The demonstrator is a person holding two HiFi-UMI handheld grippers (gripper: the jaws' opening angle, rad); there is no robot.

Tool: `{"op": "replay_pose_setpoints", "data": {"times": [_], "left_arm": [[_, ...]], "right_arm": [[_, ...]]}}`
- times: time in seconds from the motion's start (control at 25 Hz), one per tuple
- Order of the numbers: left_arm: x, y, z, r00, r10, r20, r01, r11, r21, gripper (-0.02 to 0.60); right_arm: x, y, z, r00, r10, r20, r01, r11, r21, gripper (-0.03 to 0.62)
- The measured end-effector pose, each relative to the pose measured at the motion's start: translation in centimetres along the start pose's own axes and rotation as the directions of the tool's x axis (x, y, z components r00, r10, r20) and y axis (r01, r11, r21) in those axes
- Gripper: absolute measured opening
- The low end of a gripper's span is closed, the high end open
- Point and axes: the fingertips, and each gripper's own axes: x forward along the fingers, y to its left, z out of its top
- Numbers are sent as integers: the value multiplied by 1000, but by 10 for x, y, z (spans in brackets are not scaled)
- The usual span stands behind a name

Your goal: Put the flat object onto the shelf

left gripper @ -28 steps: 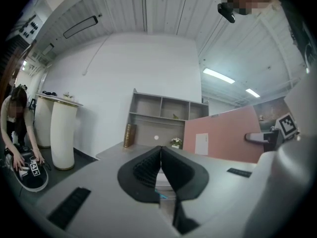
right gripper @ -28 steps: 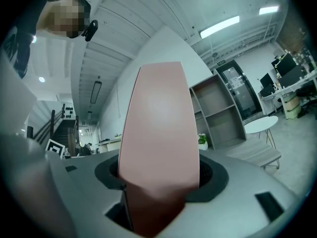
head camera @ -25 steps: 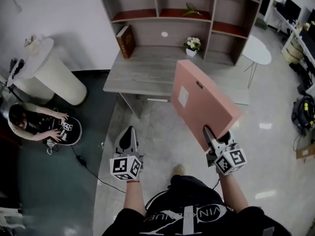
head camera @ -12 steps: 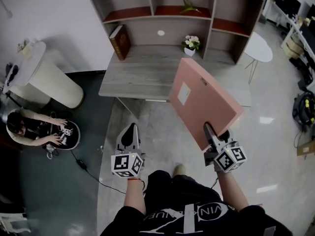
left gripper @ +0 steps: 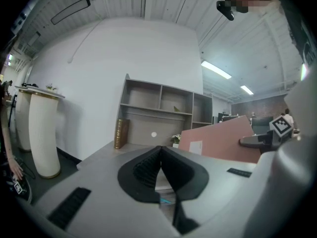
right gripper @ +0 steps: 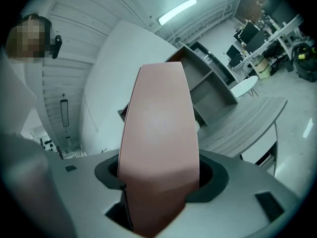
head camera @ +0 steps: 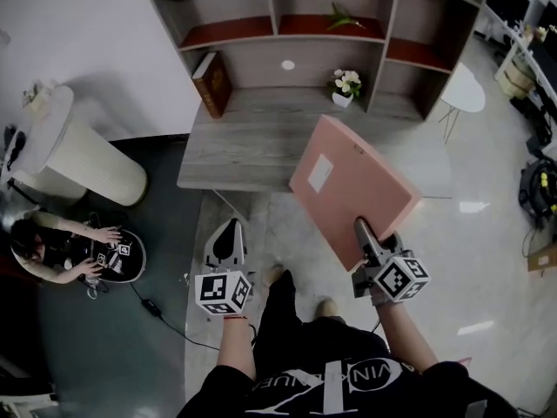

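- My right gripper point(head camera: 363, 233) was clamped on the lower edge of the flat pink cardboard box point(head camera: 352, 181). The box stood tilted in the air over the near right part of the grey wooden table point(head camera: 244, 146), not touching it.
- My left gripper point(head camera: 229, 240) hung low beside me, jaws together with nothing between them.
- The grey shelf unit with red-brown boards point(head camera: 235, 31) stood at the back of the table, its compartments mostly bare.
- I judged the clamp had to be firm, since the box was gripped at one end only and could swing.
- I would need to carry it clear of the small white flower pot point(head camera: 345, 85) and the brown book point(head camera: 214, 84), then level it before sliding it in.
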Motion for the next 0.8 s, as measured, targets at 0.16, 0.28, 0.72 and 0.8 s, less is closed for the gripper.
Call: {"op": "replay_pose_setpoints", "data": {"times": [0.16, 0.28, 0.72, 0.8], "left_arm": [[32, 24, 18, 999, -51, 7, 51, 999, 20, 6], [51, 44, 22, 998, -67, 5, 67, 998, 17, 5], [100, 116, 27, 994, -111, -17, 112, 994, 10, 5], [108, 126, 29, 992, -125, -16, 125, 992, 6, 5]], "right_arm": [[34, 10, -5, 999, -40, 10, 40, 998, 55, 302], [60, 15, -9, 997, -70, 16, 68, 993, 101, 304], [142, 29, -27, 987, -144, 69, 120, 953, 277, 307], [157, 31, -31, 985, -158, 73, 127, 940, 318, 308]]}}
